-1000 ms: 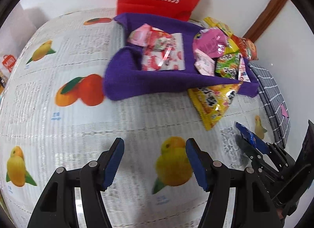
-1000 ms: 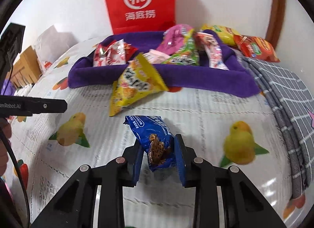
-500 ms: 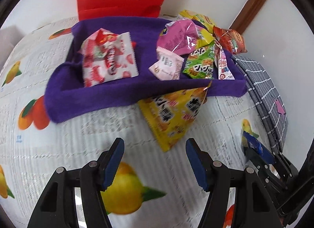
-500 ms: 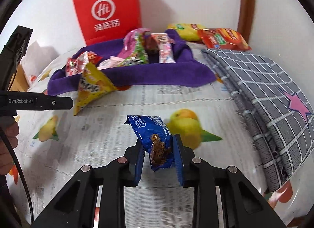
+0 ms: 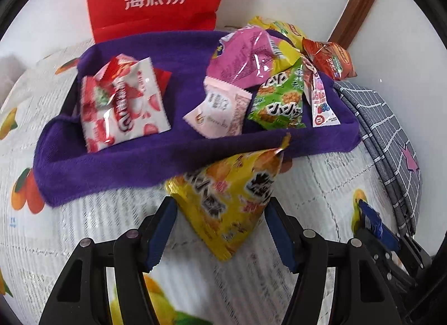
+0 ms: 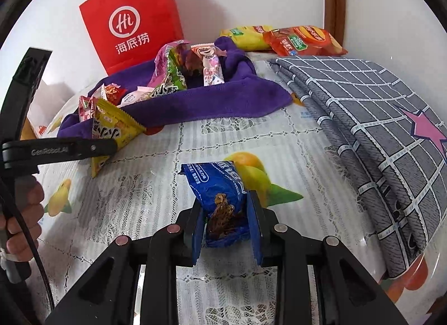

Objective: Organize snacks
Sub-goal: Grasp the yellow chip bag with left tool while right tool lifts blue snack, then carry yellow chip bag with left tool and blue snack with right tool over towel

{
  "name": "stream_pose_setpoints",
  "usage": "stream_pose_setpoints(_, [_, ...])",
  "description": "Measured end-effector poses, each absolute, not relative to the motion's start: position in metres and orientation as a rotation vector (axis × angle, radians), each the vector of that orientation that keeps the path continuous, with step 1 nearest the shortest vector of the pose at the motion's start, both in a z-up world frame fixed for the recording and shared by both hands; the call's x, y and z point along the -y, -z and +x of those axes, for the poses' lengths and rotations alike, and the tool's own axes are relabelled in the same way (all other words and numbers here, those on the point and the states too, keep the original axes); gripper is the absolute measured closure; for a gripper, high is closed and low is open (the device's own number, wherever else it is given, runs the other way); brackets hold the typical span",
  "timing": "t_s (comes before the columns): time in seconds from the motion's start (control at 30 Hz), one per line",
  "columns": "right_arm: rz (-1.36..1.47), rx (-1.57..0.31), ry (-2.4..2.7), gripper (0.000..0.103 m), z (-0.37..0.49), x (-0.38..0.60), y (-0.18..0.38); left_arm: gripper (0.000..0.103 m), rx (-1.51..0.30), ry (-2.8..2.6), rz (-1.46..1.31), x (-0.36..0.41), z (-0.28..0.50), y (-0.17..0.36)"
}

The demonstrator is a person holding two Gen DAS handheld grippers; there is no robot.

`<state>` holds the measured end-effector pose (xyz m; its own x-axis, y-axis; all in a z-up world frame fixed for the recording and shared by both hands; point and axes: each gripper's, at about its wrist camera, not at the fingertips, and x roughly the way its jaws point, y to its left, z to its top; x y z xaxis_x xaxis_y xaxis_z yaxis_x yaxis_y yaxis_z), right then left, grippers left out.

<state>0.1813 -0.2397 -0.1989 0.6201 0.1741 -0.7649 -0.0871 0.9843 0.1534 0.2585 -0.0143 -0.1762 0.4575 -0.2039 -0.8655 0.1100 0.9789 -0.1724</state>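
Blue cookie packet (image 6: pixel 220 202) clamped in right hand-held gripper (image 6: pixel 226 230).

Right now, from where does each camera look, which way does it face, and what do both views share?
Left wrist: sits on the left gripper, looking down along its open fingers at the yellow snack bag lying between them and the purple tray behind; the right gripper shows at the right edge.
Right wrist: sits on the right gripper, looking over the fruit-print cloth to the tray; its fingers pinch a blue cookie pack; a hand shows at left.
Shared: yellow bag, tray, red paper bag, grey checked blanket.
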Motion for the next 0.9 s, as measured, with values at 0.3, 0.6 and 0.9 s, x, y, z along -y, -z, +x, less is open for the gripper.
stream_pose_setpoints(0.3, [0.129,-0.894,-0.17,0.073,0.182,0.243,0.2,0.061,-1.045,0.22,-0.109,0.024,0.257,0.173])
stream_pose_setpoints(0.6, [0.099,-0.897,-0.158,0.073,0.183,0.239,0.2,0.062,-1.024,0.24,-0.158,0.008,0.234,0.158])
stream_pose_setpoints(0.9, [0.086,-0.895,-0.154,0.073,0.182,0.237,0.2,0.062,-0.979,0.227,-0.153,-0.007,0.204,0.125])
